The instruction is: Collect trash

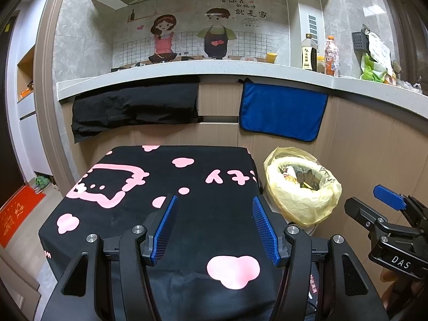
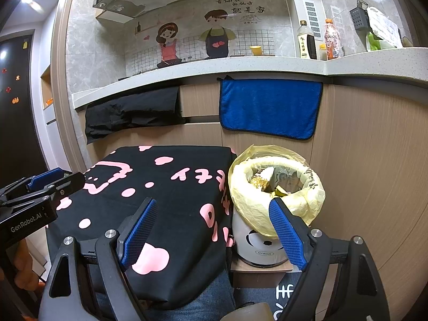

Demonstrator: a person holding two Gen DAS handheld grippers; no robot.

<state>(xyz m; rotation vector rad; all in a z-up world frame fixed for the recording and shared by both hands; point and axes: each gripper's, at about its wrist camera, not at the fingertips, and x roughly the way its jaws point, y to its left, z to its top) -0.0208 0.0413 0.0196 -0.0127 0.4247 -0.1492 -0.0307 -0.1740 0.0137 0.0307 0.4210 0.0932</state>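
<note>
A small white bin (image 2: 256,243) lined with a yellow plastic bag (image 2: 278,184) stands to the right of a low table covered by a black cloth with pink shapes (image 2: 165,187). The bag holds several bits of trash (image 2: 267,182); it also shows in the left wrist view (image 1: 302,187). My left gripper (image 1: 215,227) is open and empty above the cloth (image 1: 160,187). My right gripper (image 2: 214,230) is open and empty, its right finger (image 2: 289,235) in front of the bin. Each gripper shows in the other's view: the right one (image 1: 388,203), the left one (image 2: 48,179).
A kitchen counter (image 1: 214,72) runs behind, with bottles (image 1: 310,53), a yellow cup (image 1: 271,57) and bags (image 1: 374,67) on it. A black cloth (image 1: 133,107) and a blue towel (image 1: 281,109) hang from its edge. Wooden cabinet fronts (image 2: 361,160) stand right of the bin.
</note>
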